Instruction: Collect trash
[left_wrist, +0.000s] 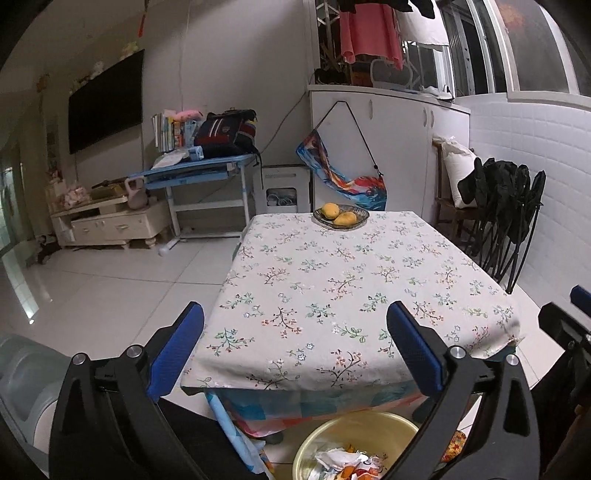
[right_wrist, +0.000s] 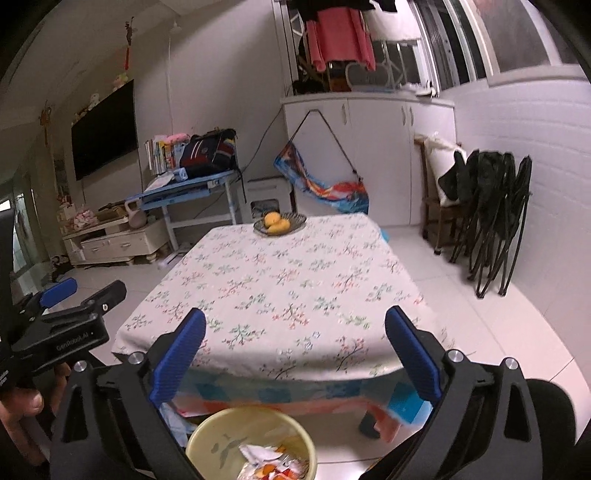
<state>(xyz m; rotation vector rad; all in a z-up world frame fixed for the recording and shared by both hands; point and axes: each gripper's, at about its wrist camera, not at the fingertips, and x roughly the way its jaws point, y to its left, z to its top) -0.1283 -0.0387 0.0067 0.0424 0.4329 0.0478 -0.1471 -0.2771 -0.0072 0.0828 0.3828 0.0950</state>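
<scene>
Below and between the left tongs (left_wrist: 295, 347), at the bottom of the left wrist view, stands a round pale-yellow plastic bin (left_wrist: 332, 432) on the white tiled floor (left_wrist: 110, 288). The trash (left_wrist: 351, 463) lies inside it: crumpled white paper and glossy wrappers with orange and red print, a loose heap with no clear long axis. The left tongs are spread wide with nothing between them; their pads (left_wrist: 177, 354) are flat, ribbed blue rubber on black angular arms with silver bolts.

The right tongs (right_wrist: 295, 350) are likewise spread wide and hold nothing. In the right wrist view the bin (right_wrist: 207, 443) sits just below their left pad, its smooth inner wall showing, with the same crumpled trash (right_wrist: 273, 463) in the bottom.

Ahead of both tongs is the worktop (left_wrist: 332, 288), a rectangular table under a matte cream cloth printed with small flower sprigs, its long axis running away from the tongs. A brighter patchwork cloth hangs beneath its near edge. At the far end sits a shallow, dark wire-like bowl (left_wrist: 341, 216) holding two smooth yellow mangoes (left_wrist: 330, 210).

Beyond the tongs to the left stands a blue desk (left_wrist: 199, 170) carrying a dark backpack and books. To the right, black folding chairs (left_wrist: 506, 206) lean against a white tiled wall.
</scene>
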